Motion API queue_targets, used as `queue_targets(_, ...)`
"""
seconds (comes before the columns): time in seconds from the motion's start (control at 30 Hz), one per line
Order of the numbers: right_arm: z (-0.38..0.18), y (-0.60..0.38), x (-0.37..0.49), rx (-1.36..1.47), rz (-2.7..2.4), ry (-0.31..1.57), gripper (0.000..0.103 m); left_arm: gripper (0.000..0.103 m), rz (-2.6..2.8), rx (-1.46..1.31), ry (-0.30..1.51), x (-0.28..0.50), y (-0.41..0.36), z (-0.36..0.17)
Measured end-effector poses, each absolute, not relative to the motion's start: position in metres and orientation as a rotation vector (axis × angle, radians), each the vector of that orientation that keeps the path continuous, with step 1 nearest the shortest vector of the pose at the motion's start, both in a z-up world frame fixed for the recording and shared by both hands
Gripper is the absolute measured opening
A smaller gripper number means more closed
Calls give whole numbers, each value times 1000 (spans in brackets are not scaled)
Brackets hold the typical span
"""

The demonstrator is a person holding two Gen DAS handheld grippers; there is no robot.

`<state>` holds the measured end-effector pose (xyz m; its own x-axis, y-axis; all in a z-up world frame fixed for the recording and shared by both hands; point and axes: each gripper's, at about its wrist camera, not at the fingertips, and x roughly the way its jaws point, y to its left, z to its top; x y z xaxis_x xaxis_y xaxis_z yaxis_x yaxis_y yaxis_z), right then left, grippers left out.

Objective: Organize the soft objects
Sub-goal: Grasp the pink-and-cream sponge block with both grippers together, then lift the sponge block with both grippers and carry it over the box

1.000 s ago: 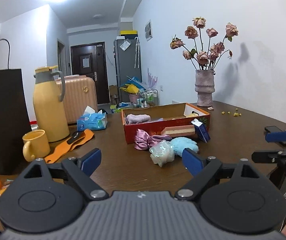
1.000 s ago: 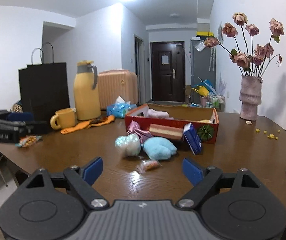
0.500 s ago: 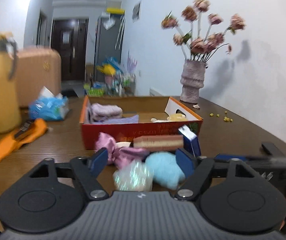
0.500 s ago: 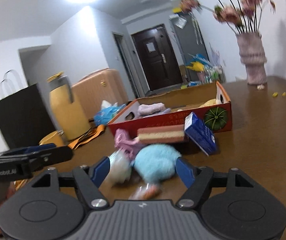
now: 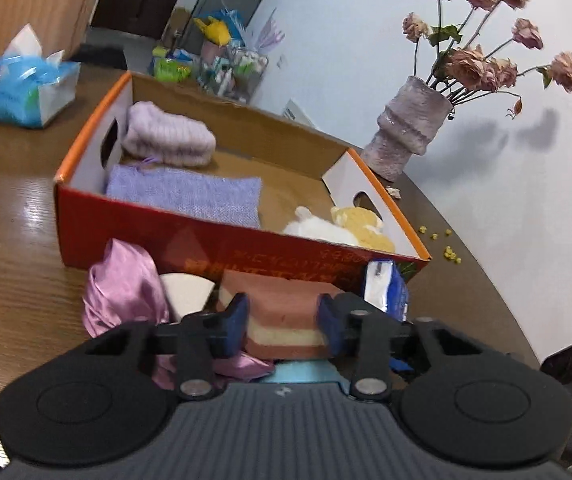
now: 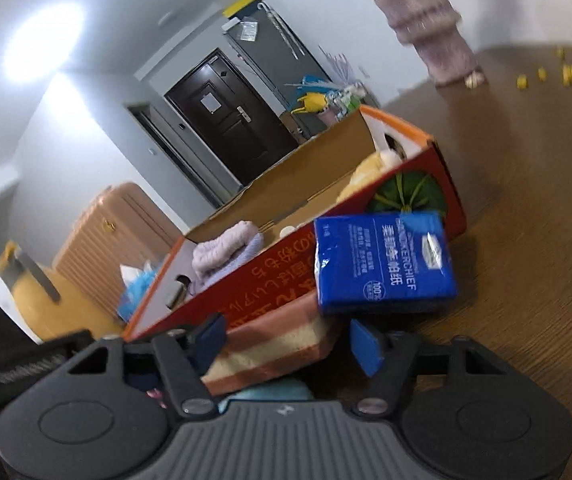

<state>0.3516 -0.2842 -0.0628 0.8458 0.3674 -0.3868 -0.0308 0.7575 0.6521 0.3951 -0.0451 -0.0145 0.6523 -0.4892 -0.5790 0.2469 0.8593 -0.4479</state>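
Both grippers moved in from well back, now at the striped sponge (image 5: 282, 320). Left gripper (image 5: 283, 322) closing, pads touching it; right gripper (image 6: 288, 342) closing around its end, not yet gripping

Your dark wooden table (image 5: 14, 216) carries an open red cardboard box (image 5: 206, 240), a ribbed mauve vase (image 5: 408, 128), a blue tissue pack (image 5: 22, 88), scattered yellow crumbs (image 5: 450, 254) and, against the box front, a pink satin cloth (image 5: 122, 292) and a blue handkerchief packet (image 6: 382, 264).

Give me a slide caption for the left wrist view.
Left gripper closing around a layered sponge before the red box.
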Motion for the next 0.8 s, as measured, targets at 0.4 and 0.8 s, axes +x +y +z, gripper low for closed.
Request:
queue_targets(0.4,-11,-280,271,607,372,440,54,36,-478,-286,586,271,-24,42)
queue_targets(0.8,-46,-224,144,329,453,515,54,41,-421,-375,686,156,23,-29)
